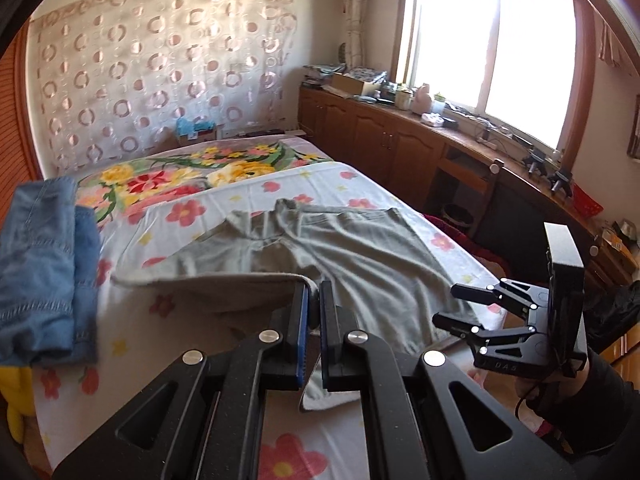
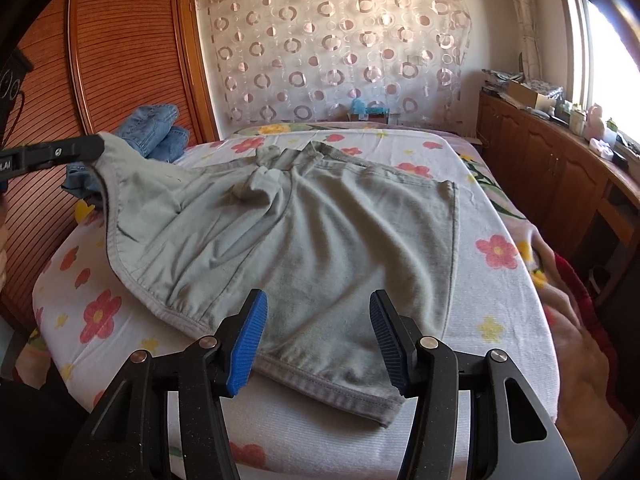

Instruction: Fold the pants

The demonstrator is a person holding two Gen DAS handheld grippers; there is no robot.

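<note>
Grey pants (image 1: 360,248) (image 2: 320,232) lie spread on the flowered bed sheet (image 2: 100,320), waistband toward the headboard. My left gripper (image 1: 314,292) is shut on the hem of the left leg and holds that corner lifted off the bed. In the right wrist view it shows at the left edge as the left gripper (image 2: 96,146) with the cloth hanging from it. My right gripper (image 2: 318,320) (image 1: 444,304) stands open over the hem of the right leg. Its blue pads (image 2: 248,340) straddle the cloth without pressing on it.
Folded blue jeans (image 1: 40,272) (image 2: 156,128) lie at the bed's left side by a slatted wooden door (image 2: 120,60). A yellow toy (image 1: 16,392) sits at the near left corner. Wooden cabinets (image 1: 380,136) with clutter run under the window on the right.
</note>
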